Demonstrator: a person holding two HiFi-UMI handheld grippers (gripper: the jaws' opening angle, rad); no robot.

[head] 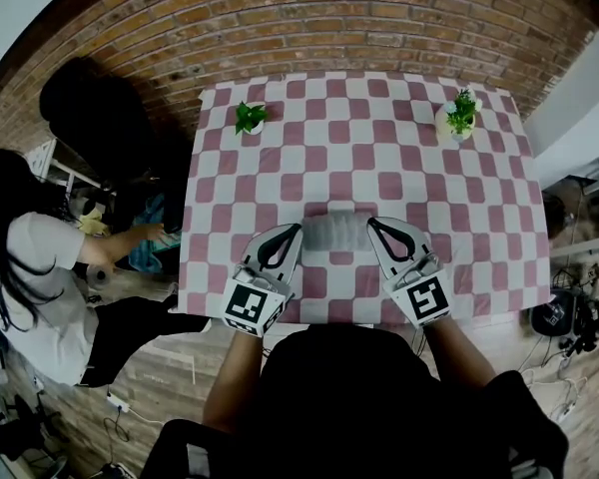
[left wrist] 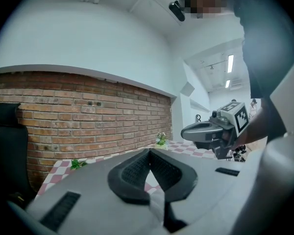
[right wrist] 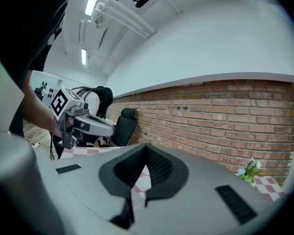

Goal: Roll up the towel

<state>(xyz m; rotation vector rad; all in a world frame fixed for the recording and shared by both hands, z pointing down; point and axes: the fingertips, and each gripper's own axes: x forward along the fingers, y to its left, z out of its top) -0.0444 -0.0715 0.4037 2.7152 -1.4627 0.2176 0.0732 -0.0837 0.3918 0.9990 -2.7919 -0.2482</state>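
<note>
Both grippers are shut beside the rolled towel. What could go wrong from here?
1. Nothing holds the towel roll, so it may loosen.
2. The left gripper and right gripper flank it closely. A sideways swing could knock it askew or snag the tablecloth.

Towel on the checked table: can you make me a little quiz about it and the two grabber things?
1. True or false: the towel lies rolled up on the table, between the left gripper and the right gripper.
2. How many potted plants stand at the table's far end? A one, B two, C four.
3. Fill in: the fingers of both grippers are ___ (open or shut), with nothing held.

Key: 1 true; 2 B; 3 shut.
</note>
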